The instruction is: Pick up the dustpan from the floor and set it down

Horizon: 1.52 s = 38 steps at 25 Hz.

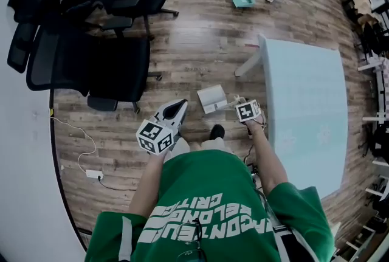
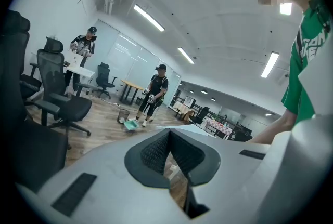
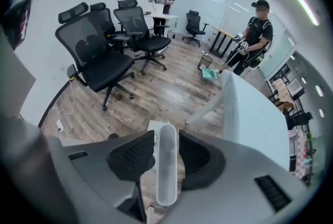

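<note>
We are holding the right gripper [image 3: 166,133] pointing steeply down, its jaws closed on the white handle [image 3: 167,166] of the dustpan [image 1: 211,98]. Gripped this way, the pan is sitting low at our twelve o'clock, just ahead of our shoe [image 1: 217,131]. Whether it is clearing the floor [image 1: 200,42] we cannot tell. We are holding the left gripper [image 2: 169,133] off at eleven o'clock, jaws together and empty, probably because one grip is enough.
</note>
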Motion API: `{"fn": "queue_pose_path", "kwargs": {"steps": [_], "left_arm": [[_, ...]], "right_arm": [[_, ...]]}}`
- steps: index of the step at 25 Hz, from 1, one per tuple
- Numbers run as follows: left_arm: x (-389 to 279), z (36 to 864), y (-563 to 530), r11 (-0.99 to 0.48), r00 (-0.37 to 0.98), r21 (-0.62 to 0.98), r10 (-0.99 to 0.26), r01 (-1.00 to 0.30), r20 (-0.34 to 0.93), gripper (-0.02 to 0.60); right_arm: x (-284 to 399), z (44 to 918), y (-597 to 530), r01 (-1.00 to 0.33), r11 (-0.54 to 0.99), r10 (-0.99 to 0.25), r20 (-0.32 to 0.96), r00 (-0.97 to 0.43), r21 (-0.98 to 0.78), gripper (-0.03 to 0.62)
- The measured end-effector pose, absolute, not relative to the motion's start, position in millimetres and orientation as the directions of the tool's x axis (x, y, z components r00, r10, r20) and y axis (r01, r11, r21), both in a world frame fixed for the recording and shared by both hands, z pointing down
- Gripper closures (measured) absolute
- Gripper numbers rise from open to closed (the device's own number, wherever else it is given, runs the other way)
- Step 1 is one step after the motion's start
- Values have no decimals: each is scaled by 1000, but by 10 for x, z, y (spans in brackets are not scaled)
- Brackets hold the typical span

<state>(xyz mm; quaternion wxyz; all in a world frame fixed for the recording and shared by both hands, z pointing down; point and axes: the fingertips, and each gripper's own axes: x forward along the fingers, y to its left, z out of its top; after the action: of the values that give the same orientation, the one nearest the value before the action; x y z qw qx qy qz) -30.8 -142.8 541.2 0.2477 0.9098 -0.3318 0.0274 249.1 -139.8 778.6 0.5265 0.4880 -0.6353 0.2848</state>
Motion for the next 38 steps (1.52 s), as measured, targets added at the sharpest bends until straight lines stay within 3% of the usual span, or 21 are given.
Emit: {"fn": "queue_pose_path", "kwargs": {"steps": [11,18,26,38], "left_arm": [[-346,5459,-1262,-741,870,461,-458,-488,184,580],[-284,5362,-984,-741,854,429,-483,-516,194,580],[161,5223,-329,-715,817,404,-545,-571,189,580],[956,5211,690,-737,833,391,-516,-551,201,580]], "right_arm": [[2206,6596,-1031,-964,153,-623,779,75,215,463],[1949,5816,-799,-975,152,-770,638,-14,162,569],[2223,5451,-119,-975,216,-809,568,-152,47,586],[2616,5408,826,-966,259,-811,542,-220,-3,586]]}}
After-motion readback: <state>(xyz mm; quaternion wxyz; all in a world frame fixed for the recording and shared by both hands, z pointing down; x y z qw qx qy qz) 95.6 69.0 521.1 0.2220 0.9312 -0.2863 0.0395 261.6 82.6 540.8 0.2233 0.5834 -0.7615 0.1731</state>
